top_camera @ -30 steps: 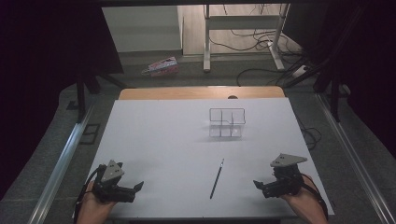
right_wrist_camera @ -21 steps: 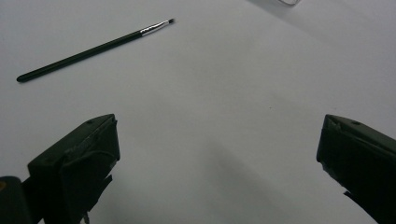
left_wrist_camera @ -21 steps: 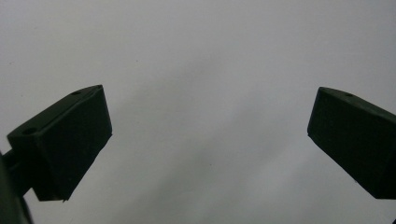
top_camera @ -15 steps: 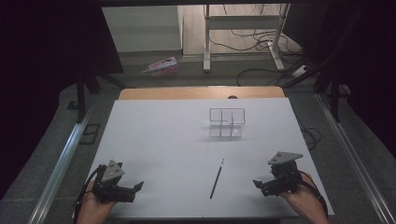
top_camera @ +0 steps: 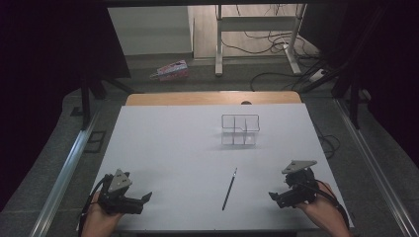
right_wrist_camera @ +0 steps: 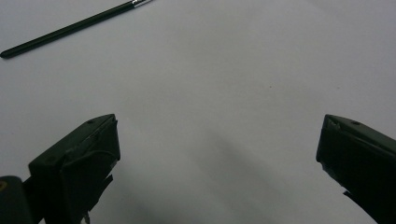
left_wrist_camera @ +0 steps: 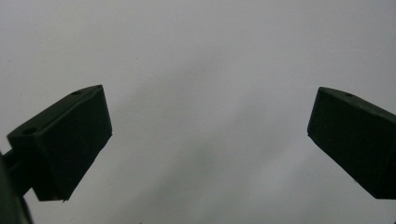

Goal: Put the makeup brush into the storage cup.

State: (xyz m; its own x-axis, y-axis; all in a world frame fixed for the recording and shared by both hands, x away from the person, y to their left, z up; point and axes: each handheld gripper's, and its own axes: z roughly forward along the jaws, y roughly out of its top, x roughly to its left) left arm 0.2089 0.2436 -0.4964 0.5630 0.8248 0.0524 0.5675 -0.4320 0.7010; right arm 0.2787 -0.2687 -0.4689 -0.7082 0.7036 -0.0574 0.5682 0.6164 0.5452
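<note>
I have both tongs resting low at the near edge of the white worktop (top_camera: 168,143), the left tongs (top_camera: 146,198) at my left corner and the right tongs (top_camera: 273,196) at my right. Both are spread wide with nothing between the jaws; the left gripper view looks onto bare white surface. The slim dark pen (top_camera: 229,189) lies flat between my two hands, nearer the right one and well apart from both, its pale tip pointing away from me toward the clear divided holder (top_camera: 240,130), which stands upright farther back (it looks empty, as far as I can tell). I judge this the very start: the reach for the pen. Next, the right tongs should swing in toward it, line the jaws across the barrel, come down and close near its middle.
</note>
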